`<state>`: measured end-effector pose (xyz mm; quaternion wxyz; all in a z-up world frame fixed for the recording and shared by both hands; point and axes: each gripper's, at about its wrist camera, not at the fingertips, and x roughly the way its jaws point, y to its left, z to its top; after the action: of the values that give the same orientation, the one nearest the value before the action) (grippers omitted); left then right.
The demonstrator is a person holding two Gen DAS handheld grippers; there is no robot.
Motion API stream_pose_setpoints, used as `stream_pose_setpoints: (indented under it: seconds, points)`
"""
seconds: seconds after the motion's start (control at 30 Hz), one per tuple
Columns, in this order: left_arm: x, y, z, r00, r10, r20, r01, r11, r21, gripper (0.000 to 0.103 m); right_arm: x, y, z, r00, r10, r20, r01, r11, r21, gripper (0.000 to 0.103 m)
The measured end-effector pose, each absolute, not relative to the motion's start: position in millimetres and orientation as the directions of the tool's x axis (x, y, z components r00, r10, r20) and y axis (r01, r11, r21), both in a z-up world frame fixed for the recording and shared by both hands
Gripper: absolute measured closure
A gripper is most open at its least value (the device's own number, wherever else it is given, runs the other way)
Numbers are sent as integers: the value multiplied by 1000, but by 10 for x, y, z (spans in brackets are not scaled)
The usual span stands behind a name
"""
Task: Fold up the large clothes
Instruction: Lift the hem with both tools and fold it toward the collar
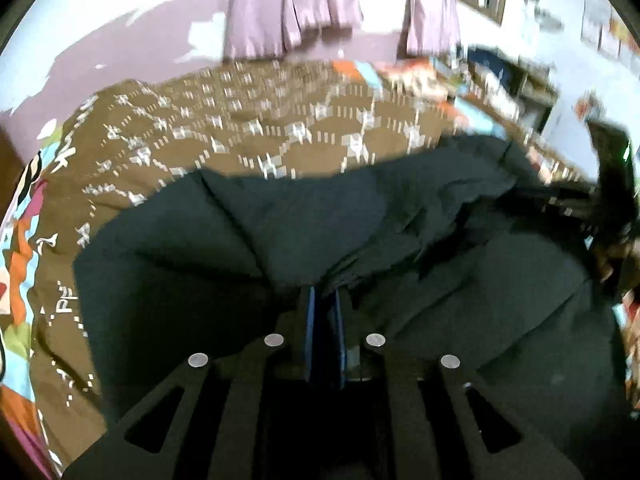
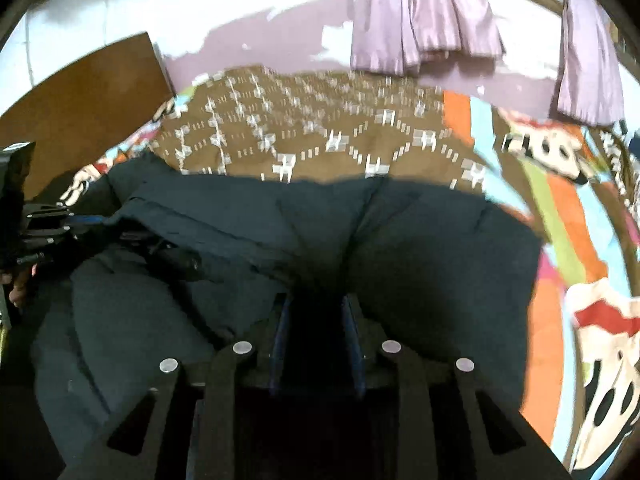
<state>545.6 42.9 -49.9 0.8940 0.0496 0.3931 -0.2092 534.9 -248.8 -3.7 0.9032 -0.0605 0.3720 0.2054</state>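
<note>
A brown bedspread (image 1: 248,136) with a pale geometric print covers the bed, running from about nine o'clock round to two o'clock in the left wrist view, and beneath it a brightly coloured cartoon sheet (image 2: 576,240) shows at the bed's edges, widest toward three o'clock in the right wrist view. Lilac curtains (image 2: 424,16) hang against the wall at twelve o'clock, and a brown wooden board (image 2: 80,104) stands at ten o'clock in the right wrist view. On top of the bedspread lies the dark garment (image 1: 304,224), a big navy-black piece of cloth (too rumpled and blurred to say what kind) that fills the lower half of both views, its far edge lying straight across the print and a raised ridge of folds running toward each claw. The left gripper (image 1: 325,300) sits at six o'clock in its own view, its blue-lined fingers (image 1: 310,320) drawn close together with a fold of the dark cloth pinched between them. The right gripper (image 2: 316,312) sits likewise at six o'clock in its view, its fingers (image 2: 352,336) standing a little wider but clamped on a gathered ridge of the same garment that rises from between them. At nine o'clock in the right wrist view the left gripper shows again, low against the cloth.
</note>
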Motion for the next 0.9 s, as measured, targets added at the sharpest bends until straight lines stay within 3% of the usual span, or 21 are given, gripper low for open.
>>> stream_pose_setpoints:
  seconds: [0.13, 0.3, 0.43, 0.6, 0.73, 0.9]
  points:
    - [5450, 449, -107, 679, -407, -611, 420, 898, -131, 95, 5399, -2548, 369, 710, 387, -588, -392, 911, 126, 78]
    - [5779, 264, 90, 670, -463, -580, 416, 882, -222, 95, 5885, -2280, 429, 596, 491, -635, -403, 867, 292, 78]
    - [6060, 110, -71, 575, -511, -639, 420, 855, -305, 95, 6171, -2043, 94, 421, 576, -700, -405, 810, 423, 83]
    - [6140, 41, -406, 410, -548, -729, 478, 810, -340, 95, 6148, -1915, -247, 285, 530, -798, -419, 818, 394, 86]
    - [6043, -23, -663, 337, -497, -800, 522, 805, -281, 96, 6147, -1835, -437, 225, 473, -852, -421, 836, 353, 90]
    - [6127, -173, -930, 292, -355, -888, 449, 871, -200, 102, 6227, -1611, -741, 208, 348, -914, -444, 867, 228, 96]
